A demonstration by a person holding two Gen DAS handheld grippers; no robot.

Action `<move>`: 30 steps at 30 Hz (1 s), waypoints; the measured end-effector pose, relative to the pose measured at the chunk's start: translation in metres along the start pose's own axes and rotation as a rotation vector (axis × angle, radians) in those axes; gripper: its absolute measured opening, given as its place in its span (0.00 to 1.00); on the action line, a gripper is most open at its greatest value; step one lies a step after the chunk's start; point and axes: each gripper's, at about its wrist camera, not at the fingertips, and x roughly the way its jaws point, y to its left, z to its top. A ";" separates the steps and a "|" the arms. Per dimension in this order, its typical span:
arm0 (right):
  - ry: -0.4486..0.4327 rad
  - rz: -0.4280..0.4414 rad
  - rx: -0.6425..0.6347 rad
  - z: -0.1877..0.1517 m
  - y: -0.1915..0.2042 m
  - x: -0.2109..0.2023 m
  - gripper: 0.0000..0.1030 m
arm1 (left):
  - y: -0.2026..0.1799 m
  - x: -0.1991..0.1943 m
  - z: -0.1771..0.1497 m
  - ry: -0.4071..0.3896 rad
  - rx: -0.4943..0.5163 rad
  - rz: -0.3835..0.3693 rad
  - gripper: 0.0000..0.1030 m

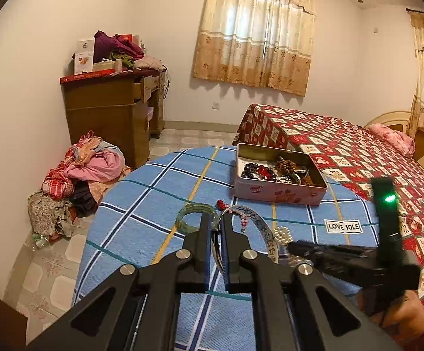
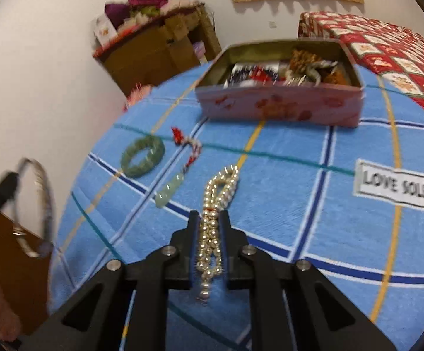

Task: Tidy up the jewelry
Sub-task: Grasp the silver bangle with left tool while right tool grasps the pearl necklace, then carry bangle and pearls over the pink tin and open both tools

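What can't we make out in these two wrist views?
- Tin contents: right view is motion-blurred, left view too small; single pieces can't be told apart.
- Silver bangle in the left tool: its near part is hidden behind the fingers; in the right view it is smeared.
- Pearl strand: in the right view the right tool covers its sides, so pad contact is unclear; in the left view the bangle and right tool mostly hide it.

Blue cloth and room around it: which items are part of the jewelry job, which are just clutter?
Job:
- silver bangle, in left tool
- pearl strand, in right tool
- green bangle
- jade pendant
- tin of jewelry

Clutter:
- clothes pile
- wooden cabinet
- bed
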 end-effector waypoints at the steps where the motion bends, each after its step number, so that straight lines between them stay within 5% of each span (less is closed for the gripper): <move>1: -0.027 0.002 0.004 0.002 -0.001 -0.012 0.13 | -0.001 0.001 0.001 0.001 0.000 -0.004 0.04; 2: -0.044 0.007 0.006 0.003 -0.001 -0.020 0.02 | -0.004 0.002 0.002 0.000 0.002 -0.008 0.04; 8: -0.129 -0.046 -0.025 0.015 0.000 -0.048 0.05 | -0.017 0.008 0.009 -0.005 0.017 -0.030 0.04; 11: -0.076 -0.021 -0.003 0.014 -0.008 -0.034 0.11 | -0.020 0.007 0.010 -0.007 0.021 -0.037 0.05; 14: 0.026 -0.012 -0.006 0.004 -0.008 -0.001 0.43 | -0.021 0.007 0.009 -0.003 0.022 -0.037 0.05; 17: 0.096 -0.057 -0.088 -0.006 0.003 0.026 0.48 | -0.022 0.006 0.010 -0.001 0.027 -0.031 0.05; 20: 0.075 -0.147 -0.192 -0.009 0.017 0.031 0.39 | -0.021 0.006 0.011 -0.003 0.024 -0.026 0.05; 21: 0.093 -0.158 -0.221 -0.009 0.021 0.033 0.16 | -0.021 0.006 0.012 -0.004 0.022 -0.027 0.05; 30: 0.019 -0.103 -0.082 0.002 -0.008 -0.006 0.09 | -0.025 0.008 0.014 -0.008 0.030 -0.040 0.05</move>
